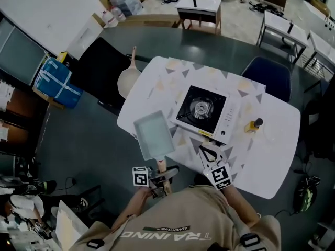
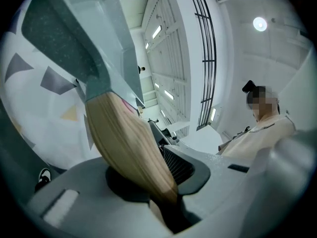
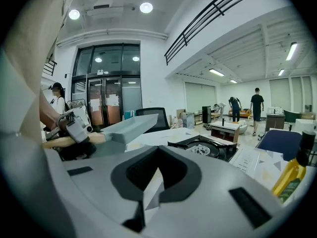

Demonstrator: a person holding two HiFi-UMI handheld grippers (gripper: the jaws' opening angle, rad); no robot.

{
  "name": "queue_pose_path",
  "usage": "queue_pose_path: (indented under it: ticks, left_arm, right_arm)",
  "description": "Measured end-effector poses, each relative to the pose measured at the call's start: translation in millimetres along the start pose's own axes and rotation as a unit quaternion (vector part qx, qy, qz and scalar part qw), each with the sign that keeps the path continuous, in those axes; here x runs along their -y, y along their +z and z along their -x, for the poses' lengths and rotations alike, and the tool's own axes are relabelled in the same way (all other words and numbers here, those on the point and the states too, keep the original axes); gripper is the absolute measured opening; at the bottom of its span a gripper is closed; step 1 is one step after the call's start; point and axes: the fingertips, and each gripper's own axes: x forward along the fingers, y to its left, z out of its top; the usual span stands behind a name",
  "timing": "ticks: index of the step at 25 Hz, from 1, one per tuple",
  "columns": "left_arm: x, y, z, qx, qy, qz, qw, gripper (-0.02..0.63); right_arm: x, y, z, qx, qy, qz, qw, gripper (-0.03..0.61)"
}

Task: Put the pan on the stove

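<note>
My left gripper [image 1: 164,174]: fingers [image 2: 218,163] clamped on the one wooden handle [image 2: 130,143] of the one rectangular pan [image 1: 153,135]. The pan is at 8 o'clock of the single stove [image 1: 203,111], just beside it and not on the burner. My right gripper [image 1: 205,150]: fingers together, nothing between them, at 6 o'clock of the stove. One yellow bottle [image 1: 255,124] at 3 o'clock. One white counter [image 1: 272,161] carries all.

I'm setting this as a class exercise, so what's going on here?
A person holds a gripper in each hand at a white table. The left gripper is clamped on the wooden handle of a rectangular pan, which is beside the stove, not on it. The right gripper is empty, jaws together, near the stove.
</note>
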Motion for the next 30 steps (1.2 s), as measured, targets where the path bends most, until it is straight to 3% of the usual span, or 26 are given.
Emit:
queue_pose_path:
  ticks: [7,14,20,30]
  left_arm:
    - [-4.2,22.5,-28.0,-0.02,-0.012,0.011,0.9997,0.083]
    - [-10.4,51.9,-40.6,-0.06,-0.03,0.004,0.9978,0.084]
    - [-25.2,66.0,-46.0,-0.136,-0.049,-0.003,0.9894,0.086]
    - [-39.7,94.6,-62.5,-0.243,-0.088,0.001,0.9661,0.089]
  right_arm:
    - [17.5,0.9,-11.3,-0.012,0.01,-0.019,1.0,-0.002]
    - [16.8,-2.8,-11.8,-0.024,-0.017,-0.029,0.999,-0.002]
    - [33.1,7.2,-9.9,-0.027,-0.099,-0.041,0.994,-0.002]
    - [44.2,24.1,-14.7,-0.018,-0.213,-0.067,0.975,-0.002]
